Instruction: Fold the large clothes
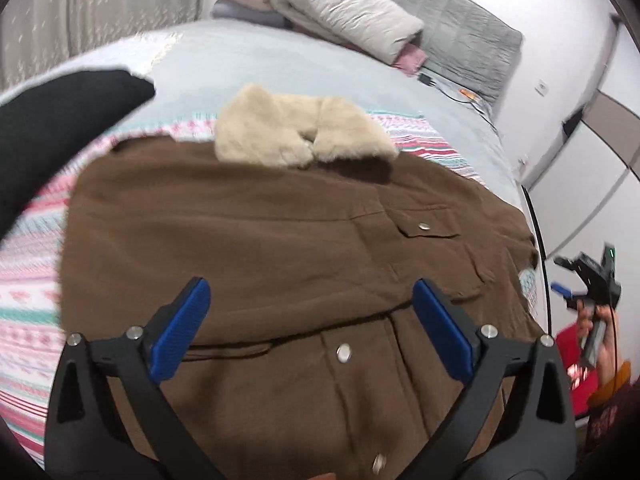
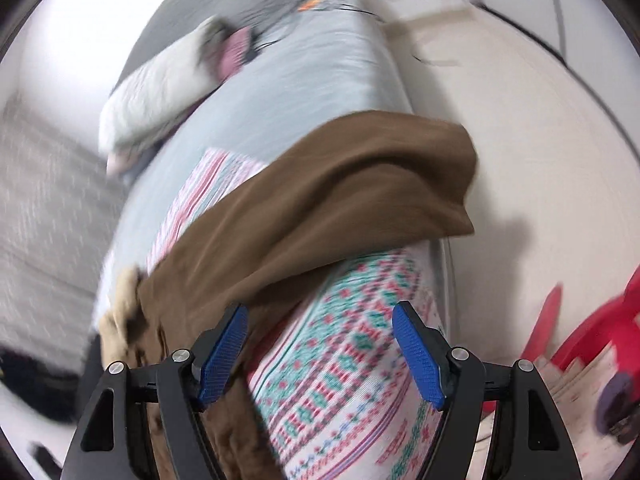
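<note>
Left wrist view takes in the bed [image 1: 280,60] first, its pale grey cover running back to a folded white quilt [image 1: 340,12] stacked with other folded bedding by the quilted headboard [image 1: 472,48]. Across the near part lies a patterned blanket [image 1: 32,280] in pink, teal and white bands, and spread flat on it is the brown jacket [image 1: 248,240] — front up, its cream fleece collar [image 1: 296,128] at the far end, a snap-flap chest pocket [image 1: 428,224] toward the right and metal snaps [image 1: 344,354] running down the placket. The left gripper [image 1: 312,316] hangs just above the jacket's lower front with its blue pads [image 1: 182,332] spread wide and nothing between them. A black garment [image 1: 52,136] lies at the far left edge of the bed. Off the bed's right side the right gripper [image 1: 592,280] shows small, held in a hand [image 1: 600,336]. In the right wrist view, which is motion-blurred, the jacket's sleeve [image 2: 380,176] drapes over the bed's edge above the pale floor [image 2: 540,140]; the right gripper [image 2: 320,348] is also wide open and holds nothing — its left pad sits against the jacket's brown edge, while the patterned blanket fills the gap between the pads. Something red [image 2: 592,332] lies on the floor to the right, too blurred to identify.
</note>
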Motion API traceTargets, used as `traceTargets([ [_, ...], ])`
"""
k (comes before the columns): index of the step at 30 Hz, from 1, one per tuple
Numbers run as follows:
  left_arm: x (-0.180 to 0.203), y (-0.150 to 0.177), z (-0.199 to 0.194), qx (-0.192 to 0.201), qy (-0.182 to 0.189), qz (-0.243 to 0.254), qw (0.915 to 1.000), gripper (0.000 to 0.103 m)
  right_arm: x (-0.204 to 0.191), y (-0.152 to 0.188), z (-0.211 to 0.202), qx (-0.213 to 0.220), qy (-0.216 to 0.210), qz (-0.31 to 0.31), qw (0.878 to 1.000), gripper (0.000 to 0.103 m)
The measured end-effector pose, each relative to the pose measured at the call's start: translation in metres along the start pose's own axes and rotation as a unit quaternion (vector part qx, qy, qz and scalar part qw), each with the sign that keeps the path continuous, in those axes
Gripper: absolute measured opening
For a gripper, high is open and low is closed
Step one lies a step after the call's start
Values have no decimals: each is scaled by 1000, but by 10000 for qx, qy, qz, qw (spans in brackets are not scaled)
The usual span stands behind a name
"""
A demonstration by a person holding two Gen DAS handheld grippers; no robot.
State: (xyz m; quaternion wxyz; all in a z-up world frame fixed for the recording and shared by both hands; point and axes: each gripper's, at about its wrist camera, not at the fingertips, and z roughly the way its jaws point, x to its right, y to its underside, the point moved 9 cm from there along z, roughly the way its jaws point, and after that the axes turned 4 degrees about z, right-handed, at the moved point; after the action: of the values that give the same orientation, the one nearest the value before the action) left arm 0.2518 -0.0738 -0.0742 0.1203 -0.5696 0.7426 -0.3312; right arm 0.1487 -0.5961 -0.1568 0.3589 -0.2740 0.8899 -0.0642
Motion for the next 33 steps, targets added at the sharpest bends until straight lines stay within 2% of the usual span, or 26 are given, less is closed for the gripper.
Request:
traceTargets([
  [4, -8, 16, 44, 197, -61, -458, 9987, 101, 24, -14, 23, 79, -383, 759, 9963, 76],
  [7, -16, 32, 66, 324, -109, -572, 9978, 101, 42, -21, 45, 118, -605, 1309, 9895, 76],
  [11, -18, 27, 60, 581, 82, -709, 9958, 102, 59, -25, 76, 120, -1049, 1989, 9743, 76],
  [15, -20, 27, 56, 662, 282, -857, 9937, 102, 69, -40, 86, 394, -1585, 2564, 9527, 77],
  [18, -19, 27, 56, 661, 287, -861, 9937, 102, 84, -50, 95, 596, -1702, 2988, 9371, 66],
  [20, -18, 25, 54, 682, 321, -835, 9937, 102, 88, -57, 99, 646, -1810, 3095, 9313, 45],
  [21, -17, 24, 52, 702, 374, -793, 9937, 102, 86, -62, 97, 736, -1818, 3049, 9319, 38],
  [22, -15, 22, 51, 715, 399, -759, 9937, 102, 84, -67, 91, 842, -1708, 2934, 9368, 23],
  [23, -15, 20, 48, 746, 411, -707, 9938, 102, 80, -73, 81, 1007, -1392, 2693, 9476, 13],
  [24, -15, 17, 45, 771, 420, -668, 9939, 102, 75, -80, 70, 1163, -1006, 2407, 9583, 10],
  [26, -14, 12, 40, 834, 492, -620, 9934, 102, 65, -91, 45, 1434, -570, 1961, 9684, 6],
  [30, -10, 6, 30, 911, 710, -642, 9912, 102, 16, -110, -15, 2016, -255, 929, 9747, 5],
  [33, -5, 2, 24, 906, 829, -582, 9907, 102, -41, -111, -52, 2339, -119, 2, 9722, 5],
])
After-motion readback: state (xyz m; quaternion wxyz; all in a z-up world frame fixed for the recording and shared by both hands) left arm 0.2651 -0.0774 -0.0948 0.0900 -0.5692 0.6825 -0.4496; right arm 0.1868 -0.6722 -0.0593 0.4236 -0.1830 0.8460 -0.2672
